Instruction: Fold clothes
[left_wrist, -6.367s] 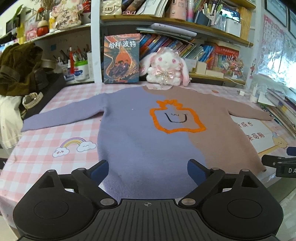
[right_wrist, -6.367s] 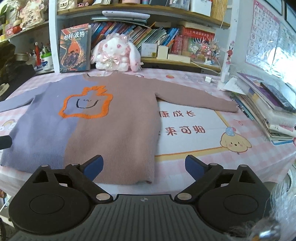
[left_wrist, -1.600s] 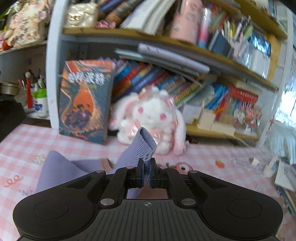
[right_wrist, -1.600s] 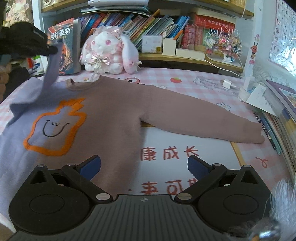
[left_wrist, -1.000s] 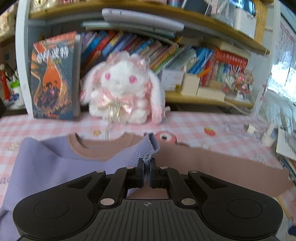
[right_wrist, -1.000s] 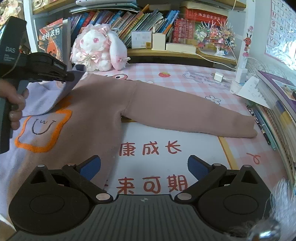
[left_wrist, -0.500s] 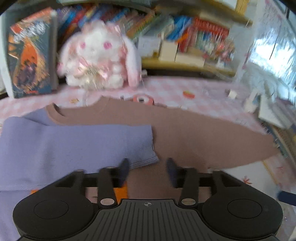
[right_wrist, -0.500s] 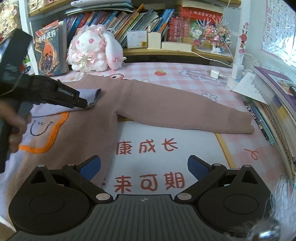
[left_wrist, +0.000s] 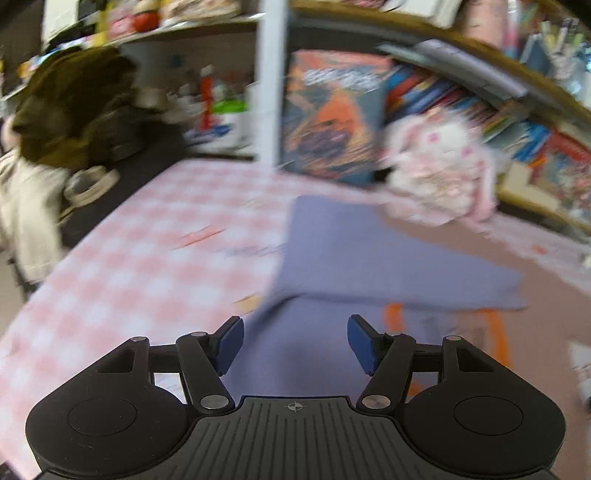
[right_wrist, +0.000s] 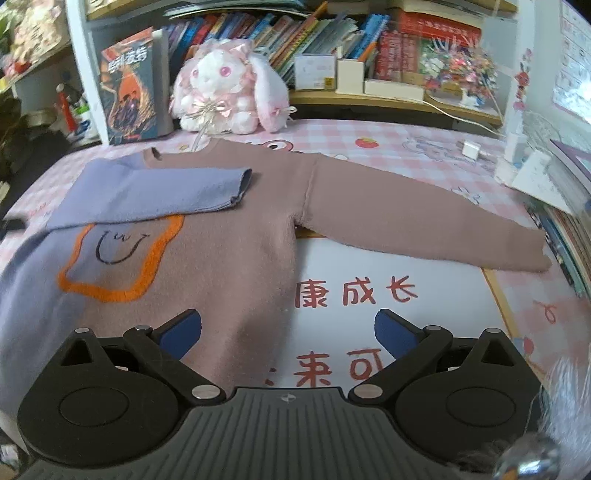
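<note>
Two views, differing in sharpness and reach. Right wrist view, sharp: one knitted sweater, half lilac and half dusty pink, with an orange outlined motif and a drawn smile on the chest, lies flat on the pink-and-white checked tablecloth. Its lilac sleeve is folded across the chest, cuff resting on the pink half just above the motif; its pink sleeve lies stretched out toward the stacked books at the right edge, across the top of a white mat with red characters. Behind the neckline sit a white-and-pink plush rabbit and an upright book with a dark orange cover, below crowded shelves. Right gripper: blue pads spread wide, nothing between them, hovering over the sweater's lower pink edge and the mat, clear of the fabric. Left wrist view, heavily blurred: it alone shows the bare checked cloth to the left of the sweater, a dark brown garment heaped on pale fabric at the table's far left, and the folded lilac sleeve from the other side. Left gripper: jaws have just been opening and stand apart, released, with no fabric between the pads; the sweater's lilac body lies directly beneath and ahead of it, the folded sleeve just beyond the fingertips.
</note>
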